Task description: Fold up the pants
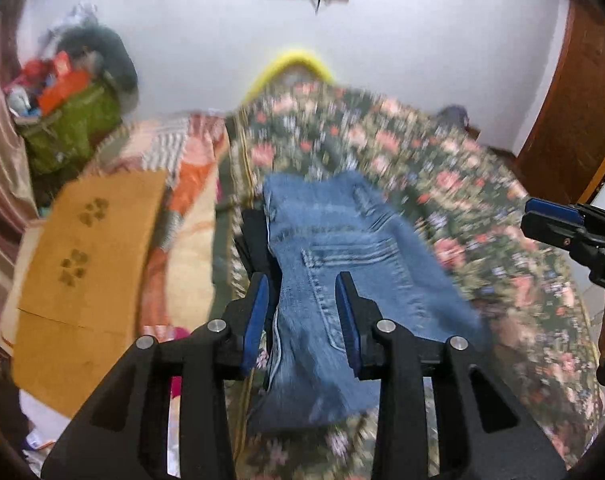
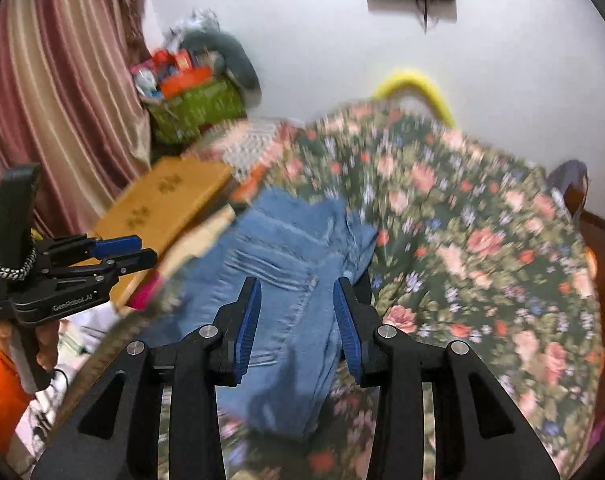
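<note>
Blue jeans [image 1: 342,248] lie folded in a thick stack on the flowered bed cover [image 1: 482,200]. The picture is blurred by motion. My left gripper [image 1: 302,284] hovers over the stack's near half, open, its blue pads clear of the denim. In the right wrist view the jeans [image 2: 294,264] run away from me. My right gripper [image 2: 296,286] hangs above them, open, with nothing between its pads. Each gripper shows in the other's view: the right gripper [image 1: 528,214] at the right edge, the left gripper [image 2: 147,250] at the left, both holding nothing.
A cardboard box [image 1: 90,248] with paw prints lies left of the bed. Behind it stands a green bag [image 1: 70,132] stuffed with things, beside a striped curtain [image 2: 54,100]. A yellow curved bar [image 1: 298,62] rises at the bed's far end. Brown wooden furniture [image 1: 574,100] stands to the right.
</note>
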### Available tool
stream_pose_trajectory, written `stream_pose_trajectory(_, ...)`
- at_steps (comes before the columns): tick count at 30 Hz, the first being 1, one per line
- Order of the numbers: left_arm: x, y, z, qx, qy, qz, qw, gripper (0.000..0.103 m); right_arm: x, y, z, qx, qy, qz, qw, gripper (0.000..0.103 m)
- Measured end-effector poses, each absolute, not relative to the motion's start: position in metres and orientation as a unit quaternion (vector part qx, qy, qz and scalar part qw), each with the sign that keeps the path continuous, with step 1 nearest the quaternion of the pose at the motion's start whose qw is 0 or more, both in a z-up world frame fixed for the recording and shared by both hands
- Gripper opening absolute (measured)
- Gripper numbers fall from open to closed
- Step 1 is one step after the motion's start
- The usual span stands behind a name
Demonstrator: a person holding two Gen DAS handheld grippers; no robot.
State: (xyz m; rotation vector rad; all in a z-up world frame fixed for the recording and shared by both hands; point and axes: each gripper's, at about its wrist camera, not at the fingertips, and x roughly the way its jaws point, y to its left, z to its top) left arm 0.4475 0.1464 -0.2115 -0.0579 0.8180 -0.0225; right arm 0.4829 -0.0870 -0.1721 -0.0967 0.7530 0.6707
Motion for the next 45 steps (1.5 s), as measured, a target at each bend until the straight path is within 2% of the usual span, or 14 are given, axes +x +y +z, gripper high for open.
stream_pose_trajectory(10, 0.282, 0.088, -0.053, 0.008, 0.231, -0.022, 0.973, 0.033, 0.337, -0.14, -0.047, -0.007, 0.21, 0.345, 0.915, 0.034)
stream_pose_trajectory(16, 0.189, 0.06, -0.008, 0.004, 0.153, -0.024, 0.988, 0.034, 0.247, -0.154, -0.009, -0.012, 0.122, 0.343, 0.931, 0.034)
stream_pose_trajectory(18, 0.164, 0.055, -0.003, -0.001, 0.133, -0.019, 0.991, 0.038, 0.223, -0.158, -0.004, -0.008, 0.102, 0.345, 0.933, 0.034)
stream_pose_trajectory(19, 0.151, 0.052, -0.002, -0.004, 0.124, -0.015, 0.992, 0.045, 0.211, -0.16, -0.002, -0.006, 0.091, 0.345, 0.934, 0.034)
stream_pose_trajectory(20, 0.138, 0.049, -0.002, -0.005, 0.112, -0.01, 0.994, 0.056, 0.197, -0.161, -0.001, -0.006, 0.079, 0.344, 0.936, 0.034)
stream_pose_trajectory(21, 0.128, 0.048, -0.003, -0.003, 0.102, -0.005, 0.995, 0.061, 0.185, -0.162, 0.0, -0.009, 0.068, 0.342, 0.937, 0.034)
stream_pose_trajectory(24, 0.1, 0.04, -0.008, 0.002, 0.082, 0.012, 0.997, 0.066, 0.152, -0.163, -0.003, -0.001, 0.041, 0.338, 0.94, 0.034)
stream_pose_trajectory(25, 0.093, 0.038, -0.011, 0.002, 0.082, 0.012, 0.997, 0.069, 0.148, -0.163, -0.004, 0.003, 0.039, 0.337, 0.941, 0.036)
stream_pose_trajectory(27, 0.084, 0.036, -0.014, 0.0, 0.078, 0.019, 0.997, 0.082, 0.14, -0.164, -0.009, 0.005, 0.035, 0.325, 0.945, 0.052)
stream_pose_trajectory(28, 0.078, 0.035, -0.017, -0.002, 0.074, 0.023, 0.997, 0.092, 0.138, -0.165, -0.01, 0.007, 0.033, 0.319, 0.947, 0.067)
stream_pose_trajectory(29, 0.074, 0.034, -0.019, -0.003, 0.069, 0.027, 0.997, 0.098, 0.135, -0.166, -0.012, 0.009, 0.031, 0.312, 0.949, 0.075)
stream_pose_trajectory(31, 0.066, 0.033, -0.021, -0.002, 0.065, 0.036, 0.997, 0.1, 0.134, -0.167, -0.015, 0.012, 0.032, 0.305, 0.952, 0.08)
stream_pose_trajectory(35, 0.06, 0.033, -0.023, -0.009, 0.07, 0.033, 0.997, 0.103, 0.128, -0.169, -0.019, 0.011, 0.041, 0.294, 0.955, 0.101)
stream_pose_trajectory(45, 0.053, 0.035, -0.03, -0.018, 0.074, 0.031, 0.997, 0.103, 0.117, -0.171, -0.027, 0.01, 0.04, 0.277, 0.96, 0.103)
